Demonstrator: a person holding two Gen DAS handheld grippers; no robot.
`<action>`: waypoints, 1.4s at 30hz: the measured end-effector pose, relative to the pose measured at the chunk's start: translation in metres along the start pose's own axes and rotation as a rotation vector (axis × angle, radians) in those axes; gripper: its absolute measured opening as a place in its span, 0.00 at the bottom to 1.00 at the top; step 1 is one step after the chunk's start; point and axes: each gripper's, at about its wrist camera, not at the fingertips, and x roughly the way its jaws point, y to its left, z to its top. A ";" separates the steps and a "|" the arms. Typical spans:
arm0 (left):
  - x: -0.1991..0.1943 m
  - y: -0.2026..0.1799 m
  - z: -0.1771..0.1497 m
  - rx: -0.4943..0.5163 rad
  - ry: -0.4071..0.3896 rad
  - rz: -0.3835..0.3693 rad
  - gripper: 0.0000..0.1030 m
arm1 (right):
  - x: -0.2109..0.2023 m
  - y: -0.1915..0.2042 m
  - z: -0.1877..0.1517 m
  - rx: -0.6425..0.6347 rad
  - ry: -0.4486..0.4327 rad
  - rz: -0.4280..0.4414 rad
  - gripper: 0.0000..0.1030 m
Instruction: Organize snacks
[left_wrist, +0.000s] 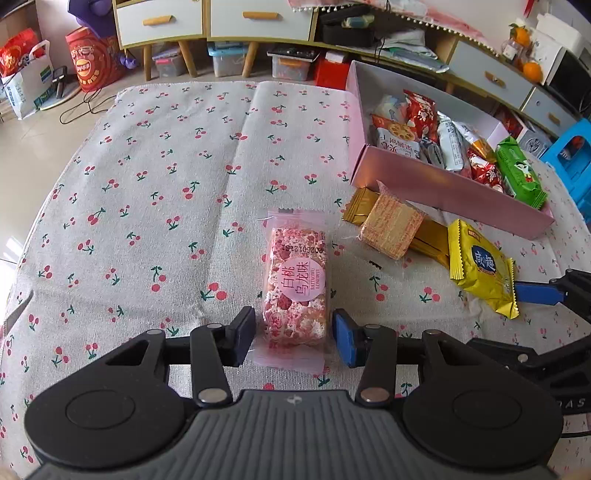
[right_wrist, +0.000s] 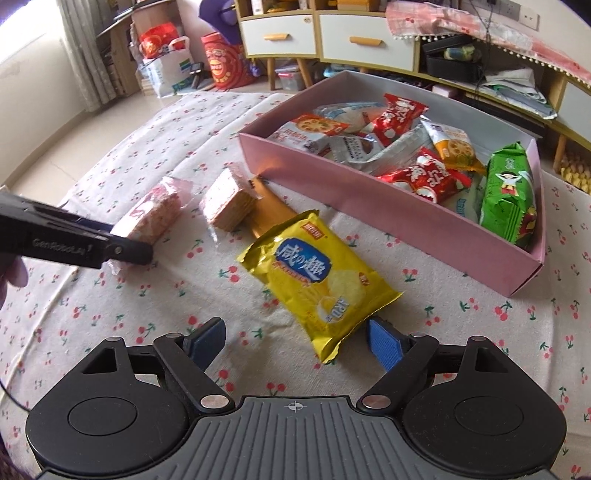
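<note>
Left wrist view: left gripper (left_wrist: 293, 338) low center of frame, jaws spread to either side of the pink snack bar (left_wrist: 294, 291), small gaps on both sides, not pinching it. Bar lies flat on the cherry-print tablecloth (left_wrist: 147, 184), lengthwise away from the camera, clear wrapper, round pink label.

Right of the bar: wafer pack (left_wrist: 391, 225) resting on top of a gold packet (left_wrist: 360, 206), just beside the near wall of the pink box (left_wrist: 443, 188). Box sits upper right of frame, filled with mixed snack packs, green packet (left_wrist: 519, 173) at its right end. Yellow chip bag (left_wrist: 482, 266) at right middle, blue finger pad of the other gripper touching its lower right edge.

Right wrist view: right gripper (right_wrist: 295, 343) bottom center, jaws wide apart, the yellow chip bag (right_wrist: 317, 273) lying between them with its lower corner close to the right pad; not clamped. Left gripper (right_wrist: 110, 243) enters from left edge of frame, around the near end of the pink snack bar (right_wrist: 157, 210). Wafer pack (right_wrist: 229, 201) center, gold packet (right_wrist: 271, 212) under it and partly under the chip bag. Pink box (right_wrist: 388, 195) upper right, green packet (right_wrist: 508, 195) along its right side.

Background top of frame: white drawers (left_wrist: 207, 18) with orange handles, red bags on the floor at upper left.
</note>
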 end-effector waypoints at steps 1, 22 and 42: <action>0.000 0.000 0.000 0.000 0.000 0.001 0.42 | -0.001 0.003 -0.001 -0.022 -0.005 -0.007 0.82; 0.001 -0.005 -0.001 0.015 -0.012 0.026 0.42 | 0.015 -0.012 0.008 0.012 -0.105 -0.141 0.81; -0.022 0.002 0.007 -0.085 -0.055 -0.067 0.31 | -0.010 -0.004 0.020 0.150 -0.046 -0.068 0.57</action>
